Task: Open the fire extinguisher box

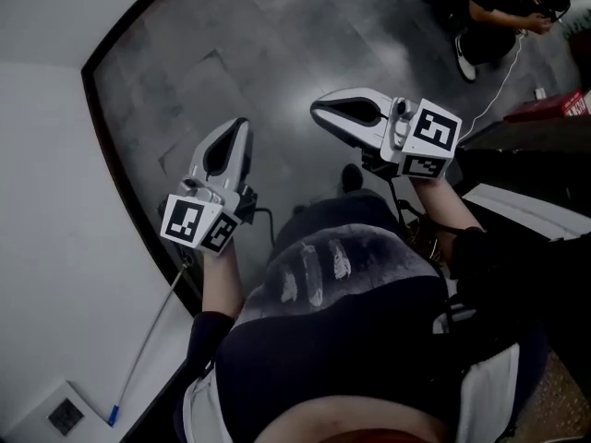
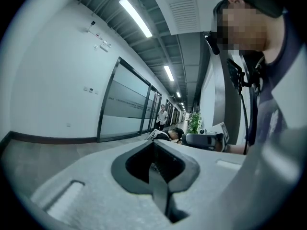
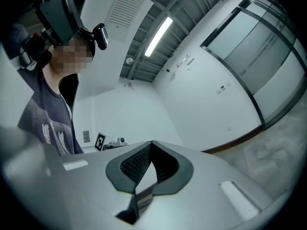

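**Head view, left to right.** A white wall [image 1: 46,201] fills the left of the frame. Its dark baseboard [image 1: 90,79] marks the edge of the grey tiled floor [image 1: 277,44], which lies open across the upper middle. One white cable [image 1: 148,340] runs down the wall at lower left.

We count two claws. The left claw [image 1: 238,127] sits left of centre and the right claw [image 1: 319,109] just right of centre, well apart from each other. Each is clenched with nothing between its jaws and carries one marker cube. The wearer's torso [image 1: 351,293] fills the lower middle.

One seated person [image 1: 489,12] is at the upper right. Below that person, at the right edge, lies one red object [image 1: 563,107]. We cannot tell whether this is the fire extinguisher box, as it is small and cut off by the frame.

**Left gripper view.** A corridor runs past a glass partition [image 2: 124,104]. At its far end there are two more people, one standing [image 2: 162,115] and one crouched [image 2: 172,134].
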Demonstrator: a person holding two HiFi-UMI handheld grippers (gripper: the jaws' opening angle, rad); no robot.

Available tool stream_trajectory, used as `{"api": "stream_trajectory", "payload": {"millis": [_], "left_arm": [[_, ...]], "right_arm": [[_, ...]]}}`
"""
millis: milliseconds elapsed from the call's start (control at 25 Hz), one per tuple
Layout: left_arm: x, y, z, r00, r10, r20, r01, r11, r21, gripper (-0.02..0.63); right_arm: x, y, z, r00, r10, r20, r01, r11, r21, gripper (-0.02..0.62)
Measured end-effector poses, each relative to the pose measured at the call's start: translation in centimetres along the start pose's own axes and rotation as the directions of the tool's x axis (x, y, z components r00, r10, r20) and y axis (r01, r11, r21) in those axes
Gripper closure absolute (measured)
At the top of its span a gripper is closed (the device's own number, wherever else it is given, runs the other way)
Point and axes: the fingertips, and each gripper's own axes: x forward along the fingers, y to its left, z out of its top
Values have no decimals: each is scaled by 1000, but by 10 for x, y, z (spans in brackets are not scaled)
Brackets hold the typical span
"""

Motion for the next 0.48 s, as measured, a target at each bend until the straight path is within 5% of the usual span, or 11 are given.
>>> {"api": "stream_trajectory", "payload": {"millis": [240,480], "left_arm": [[-13,-5,5,999,-34,-4,35,997,72,607],[33,3,9,999,1,-35,-1,1000,-3,607]], "right_arm": [[7,13,8,1000,10,6,-10,1000,-13,594],[-26,-35,26,999,-47,21,47,999,1,594]]}}
